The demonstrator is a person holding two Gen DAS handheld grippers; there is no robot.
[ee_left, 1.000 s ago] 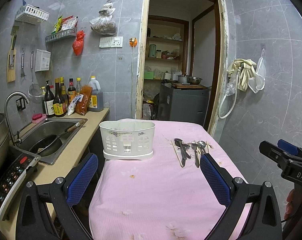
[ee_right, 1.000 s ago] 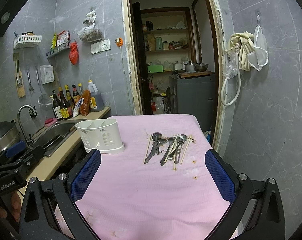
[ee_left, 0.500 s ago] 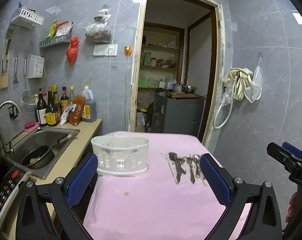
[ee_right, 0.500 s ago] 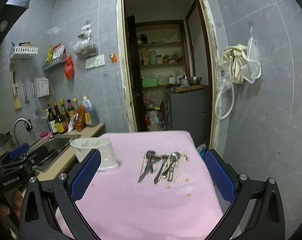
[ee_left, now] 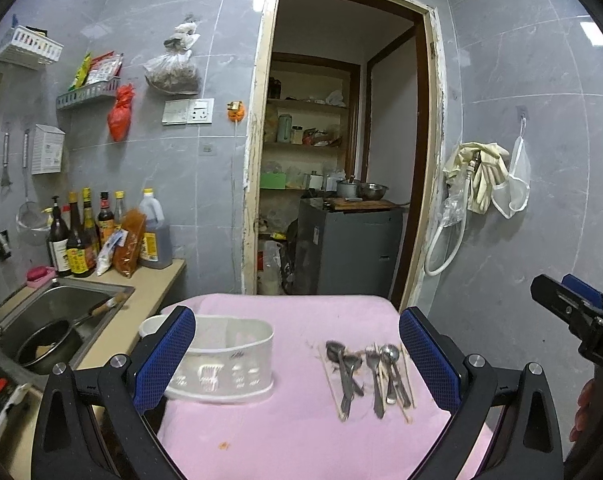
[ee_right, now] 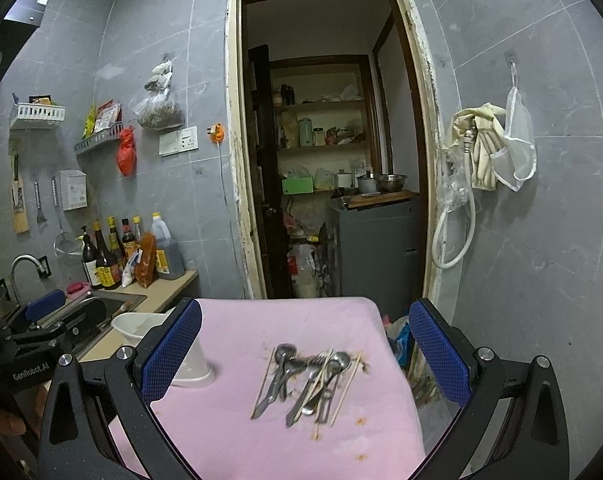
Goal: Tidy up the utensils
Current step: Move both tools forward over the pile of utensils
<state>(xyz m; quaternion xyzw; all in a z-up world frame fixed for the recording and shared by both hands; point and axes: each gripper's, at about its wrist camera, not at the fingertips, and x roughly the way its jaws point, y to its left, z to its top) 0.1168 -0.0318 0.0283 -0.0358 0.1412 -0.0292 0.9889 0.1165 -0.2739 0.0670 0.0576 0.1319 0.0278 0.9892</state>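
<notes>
Pink-covered table [ee_left: 301, 432] filling the lower field of both wrist views, set against a tiled kitchen wall with an open doorway behind. Sink and counter [ee_left: 61, 312] to the left, dark pan resting in the basin, sauce bottles [ee_left: 101, 236] lined up at the back wall. White slotted utensil holder [ee_left: 229, 364] standing upright on the left part of the cloth, near the counter edge, apparently empty as far as its rim shows; partly hidden behind a blue pad in both views. Loose utensils [ee_right: 309, 380] lying flat in a rough row on the right part of the cloth, well apart from the holder: metal spoons, a fork and several chopsticks, overlapping, handles toward the cameras, probably so that a grip on a handle is easy. Left gripper [ee_left: 297, 356] held back from the table, fingers spread wide, nothing between them, framing holder and utensils alike. Right gripper [ee_right: 305, 348] likewise wide and empty, centred on the utensil row, likely in readiness for a first pick. No utensil yet in the holder; sorting judged not begun. Small orange stains [ee_right: 359, 422] scattered on the cloth near the utensils.
</notes>
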